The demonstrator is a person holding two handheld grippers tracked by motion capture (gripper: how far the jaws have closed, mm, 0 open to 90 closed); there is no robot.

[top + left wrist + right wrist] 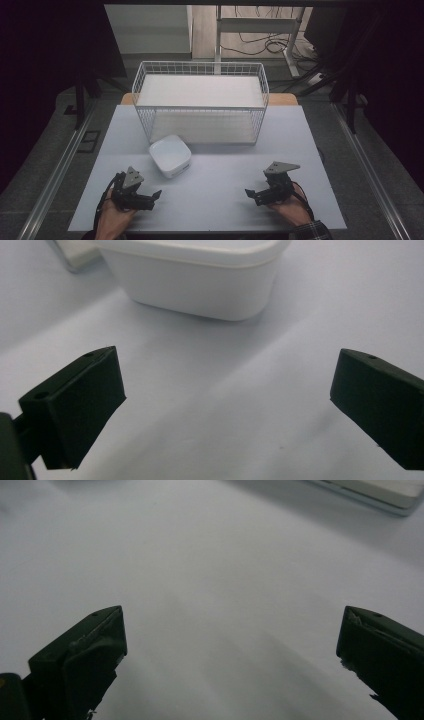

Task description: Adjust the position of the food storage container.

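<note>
A pale table (215,200) carries a white wire basket (200,100) at its far middle, the basket's front wall running parallel to the table's far edge and leaving strips of bare surface on both sides. Just in front of the basket's near left corner sits a white square bowl (170,155), turned at an angle, close to the wire but whether touching cannot be told. The left gripper (150,196) rests near the table's near left edge, jaws spread wide with nothing between them; in the left gripper view the bowl (195,277) stands ahead of the jaws, apart from them. The right gripper (252,194) lies near the near right edge, jaws likewise spread and empty. A broad open stretch of table lies between the two grippers.
</note>
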